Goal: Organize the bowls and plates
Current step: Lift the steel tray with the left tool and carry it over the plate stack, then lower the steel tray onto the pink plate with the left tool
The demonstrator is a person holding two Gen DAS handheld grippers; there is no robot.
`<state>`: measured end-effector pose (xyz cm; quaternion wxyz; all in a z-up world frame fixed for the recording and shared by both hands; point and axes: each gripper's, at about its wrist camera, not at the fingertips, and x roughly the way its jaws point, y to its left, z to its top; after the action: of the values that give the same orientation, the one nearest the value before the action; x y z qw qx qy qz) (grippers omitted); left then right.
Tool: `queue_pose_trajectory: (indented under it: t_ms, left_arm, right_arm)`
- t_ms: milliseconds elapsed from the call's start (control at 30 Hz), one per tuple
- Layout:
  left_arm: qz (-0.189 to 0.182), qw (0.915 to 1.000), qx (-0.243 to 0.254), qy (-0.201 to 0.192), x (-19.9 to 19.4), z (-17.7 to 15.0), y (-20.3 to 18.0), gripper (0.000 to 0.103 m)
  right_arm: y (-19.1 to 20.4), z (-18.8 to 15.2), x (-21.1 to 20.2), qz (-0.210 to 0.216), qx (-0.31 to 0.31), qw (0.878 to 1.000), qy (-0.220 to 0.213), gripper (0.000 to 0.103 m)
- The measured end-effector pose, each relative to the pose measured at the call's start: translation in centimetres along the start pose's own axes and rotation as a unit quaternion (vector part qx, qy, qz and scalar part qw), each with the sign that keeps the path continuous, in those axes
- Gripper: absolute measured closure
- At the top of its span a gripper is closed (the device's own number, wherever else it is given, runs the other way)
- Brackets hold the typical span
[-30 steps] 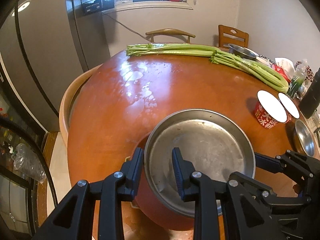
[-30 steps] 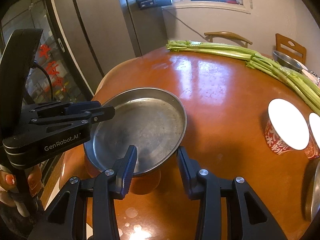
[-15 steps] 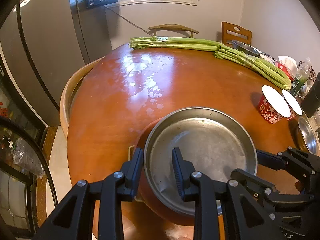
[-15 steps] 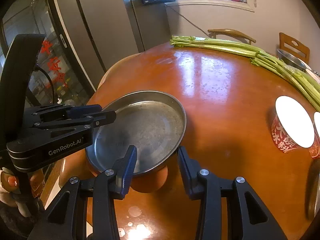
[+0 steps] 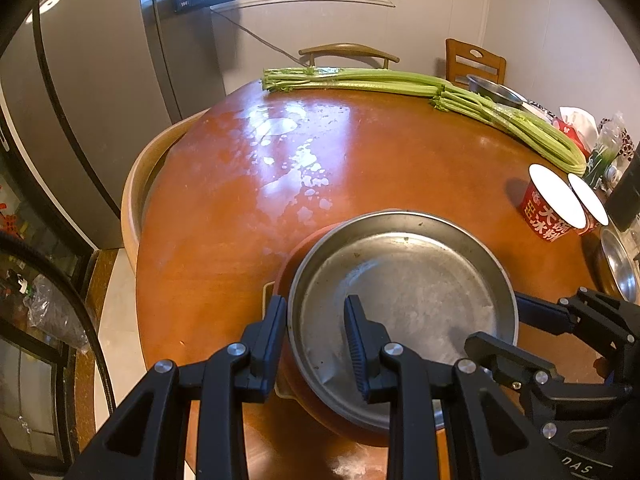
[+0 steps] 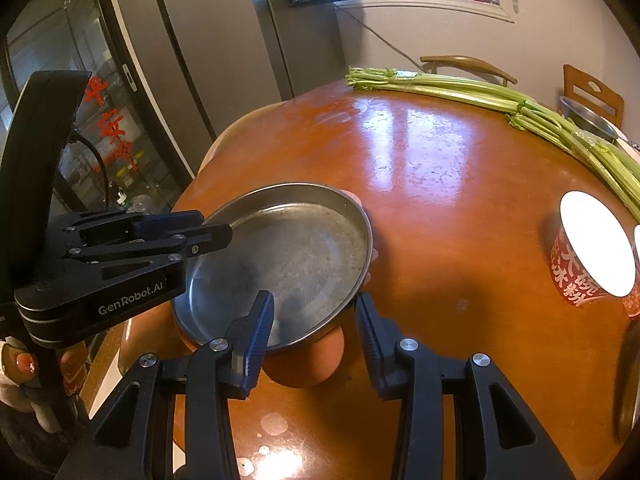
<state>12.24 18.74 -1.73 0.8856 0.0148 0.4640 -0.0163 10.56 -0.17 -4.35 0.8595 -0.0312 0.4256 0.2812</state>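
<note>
Left gripper (image 5: 316,336): jaws straddle the near rim of the steel plate (image 5: 404,292), one finger outside, one inside; whether they pinch it, cannot tell. Right gripper (image 6: 314,332): jaws apart across the plate's right edge, not touching. Plate sits low-centre in frame, on an orange bowl (image 6: 308,364). Beyond, round wooden table (image 5: 360,152); red cups (image 5: 550,210) at right; celery (image 5: 400,84) across the top.

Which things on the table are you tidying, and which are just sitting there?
Part of the job:
- steel plate, its rim between the fingers of the left gripper and right gripper
- orange bowl under it
- small steel bowl
- far steel bowl

Just lying about:
- celery
- red paper cups
</note>
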Motion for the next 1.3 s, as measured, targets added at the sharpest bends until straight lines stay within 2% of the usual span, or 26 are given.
queue_pose_trajectory:
  t_ms: [1300]
  left_arm:
    - [-0.006, 0.9998, -0.017, 0.007, 0.2, 0.2, 0.9, 0.073]
  right_arm:
    - [0.7, -0.1, 1.0, 0.004, -0.013, 1.0, 0.014, 0.058]
